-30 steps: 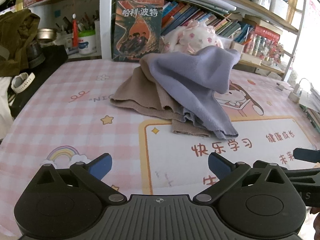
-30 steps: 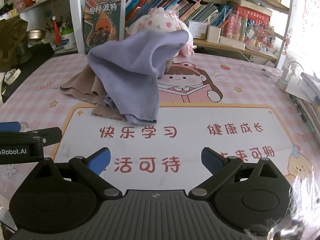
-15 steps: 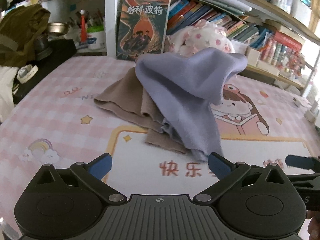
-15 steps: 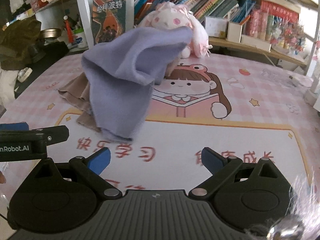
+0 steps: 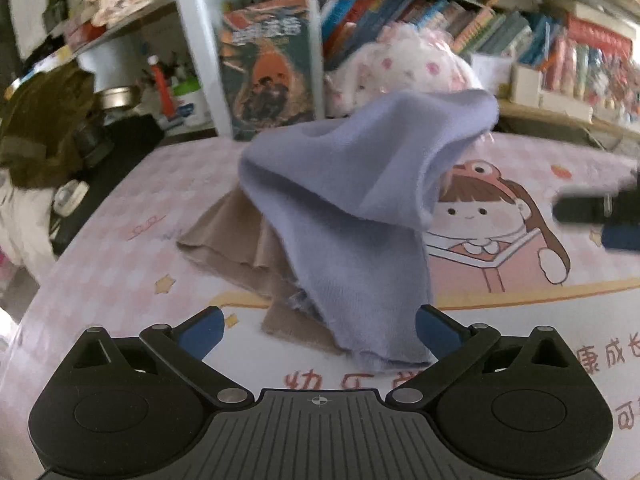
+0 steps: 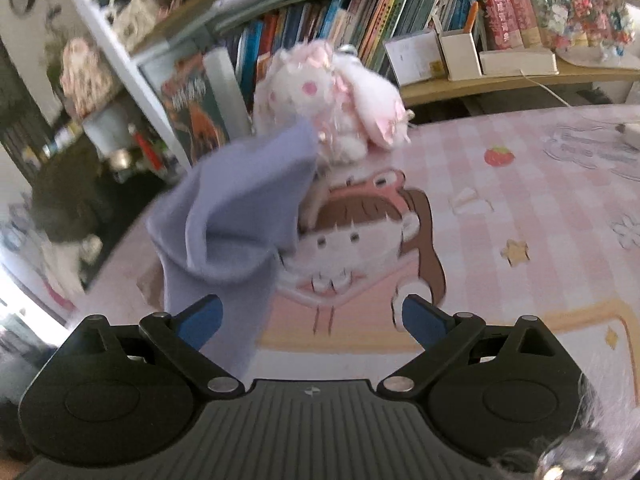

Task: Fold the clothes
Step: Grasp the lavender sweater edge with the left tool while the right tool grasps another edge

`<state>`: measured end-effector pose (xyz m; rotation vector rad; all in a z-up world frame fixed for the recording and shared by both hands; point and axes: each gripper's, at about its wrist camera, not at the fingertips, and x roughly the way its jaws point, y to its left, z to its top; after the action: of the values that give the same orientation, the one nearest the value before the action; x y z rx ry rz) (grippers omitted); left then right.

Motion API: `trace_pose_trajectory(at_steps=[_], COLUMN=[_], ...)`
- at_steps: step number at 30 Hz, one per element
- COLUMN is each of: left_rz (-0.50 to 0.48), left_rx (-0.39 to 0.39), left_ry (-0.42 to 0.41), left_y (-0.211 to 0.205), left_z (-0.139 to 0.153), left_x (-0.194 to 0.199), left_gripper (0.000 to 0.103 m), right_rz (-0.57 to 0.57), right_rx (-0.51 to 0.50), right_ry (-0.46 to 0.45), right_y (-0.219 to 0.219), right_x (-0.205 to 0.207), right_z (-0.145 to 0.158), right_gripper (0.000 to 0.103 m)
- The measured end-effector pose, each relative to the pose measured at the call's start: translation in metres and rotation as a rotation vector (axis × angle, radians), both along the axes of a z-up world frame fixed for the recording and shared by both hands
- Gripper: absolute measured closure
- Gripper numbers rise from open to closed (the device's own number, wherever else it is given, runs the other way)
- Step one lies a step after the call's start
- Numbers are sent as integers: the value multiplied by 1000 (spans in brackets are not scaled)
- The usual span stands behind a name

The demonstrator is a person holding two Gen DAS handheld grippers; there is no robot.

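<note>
Lilac knit sits heaped on the pink mat, draped over a tan garment that pokes out underneath on the left. Its top is humped up, propped near the plush bunny at the back; can't tell if it actually leans on it.

Left gripper: jaws spread wide, nothing between them, lilac hem lying just ahead and partly between the blue tips. Right gripper: also wide open, empty, cloth edge by its left finger; can't tell if touching. Both views blurred, esp. the right.

Handling, as a guess: light, soft, floppy fabric w/ no stiffness, so it will sag and bunch wherever it isn't held. Not fragile, not slippery; knit should grip well under the pads. Two layers are tangled, so a deep pinch could drag the tan one along.

Best hold: near hem of the lilac piece, one corner per gripper, thin single-layer bite, then lift to let it hang free of the tan one before spreading flat
</note>
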<state>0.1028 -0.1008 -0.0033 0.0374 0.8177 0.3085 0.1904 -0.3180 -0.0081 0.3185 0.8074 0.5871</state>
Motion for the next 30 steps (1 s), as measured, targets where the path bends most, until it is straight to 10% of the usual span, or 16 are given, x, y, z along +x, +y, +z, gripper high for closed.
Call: trace_pose_trajectory(at_steps=[12,14,16,18,27,29,30], left_rz=[-45,-28,-10,-4,-46,-50,-44], left_rx=[146,163,163,130,159,175,169], left_ry=[-133,-142,-139,-127,-124,-118,-119], left_y=[-36,-30,-19,-8,-7,-7,-5], left_z=[-10,-15,-17,-17,-3,-2,-1], left_x=[81,90,89,83,25,15,11], left_gripper=[1,19,67,80,87,88,88], right_rz=[3,3,3,8,43,64,80], right_rx=[218,239,253,259,348,369,378], right_ry=[99,114,124,124,301,353,377], right_y=[-20,-18,-15,-10,34,40,41], right_x=[36,41,47,53,79,77,76], right_z=[13,12,13,13,-22,-29,-32], right_gripper=[6,6,6,6,8,24,59])
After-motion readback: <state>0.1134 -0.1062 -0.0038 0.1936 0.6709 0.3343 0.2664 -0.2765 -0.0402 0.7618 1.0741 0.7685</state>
